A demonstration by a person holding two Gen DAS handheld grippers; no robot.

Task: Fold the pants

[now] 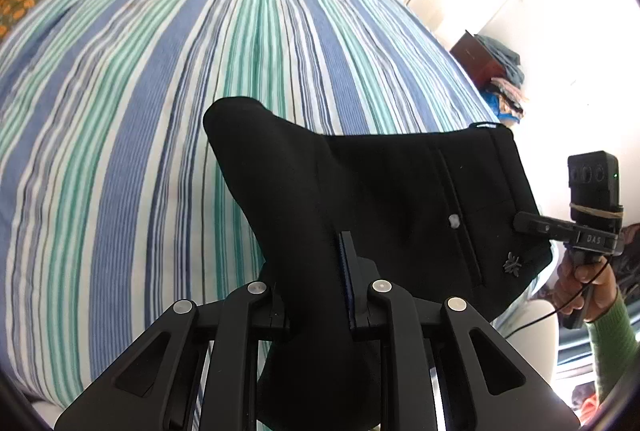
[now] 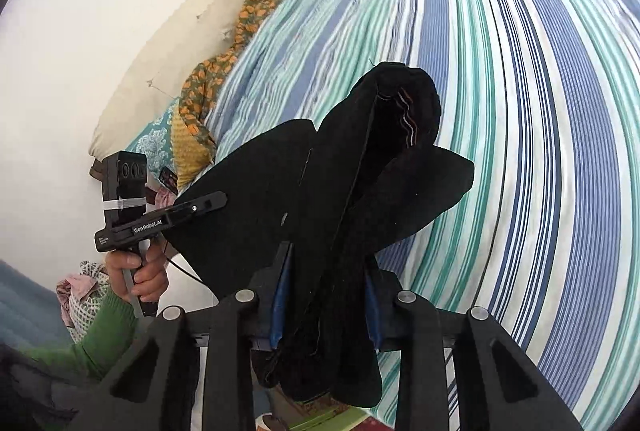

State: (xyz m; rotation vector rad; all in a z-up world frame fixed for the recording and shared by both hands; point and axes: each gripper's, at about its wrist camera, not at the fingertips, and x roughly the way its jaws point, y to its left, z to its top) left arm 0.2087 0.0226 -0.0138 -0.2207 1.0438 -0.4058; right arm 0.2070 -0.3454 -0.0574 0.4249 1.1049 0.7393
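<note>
Black pants [image 1: 384, 187] hang stretched in the air above a striped bed [image 1: 160, 91]. My left gripper [image 1: 316, 271] is shut on one end of the waist, cloth bunched between its fingers. My right gripper [image 1: 524, 221] shows at the right in the left wrist view, clamped on the waistband's other corner. In the right wrist view my right gripper [image 2: 326, 271] is shut on bunched black cloth [image 2: 360, 191], and my left gripper [image 2: 216, 201] holds the far edge at the left.
The bed [image 2: 520, 91] has blue, green and white stripes. An orange floral blanket [image 2: 240, 31] and pillow lie at its head. A pile of clothes [image 1: 504, 79] sits beside a doorway past the bed. A white wall [image 2: 100, 11] is at the left.
</note>
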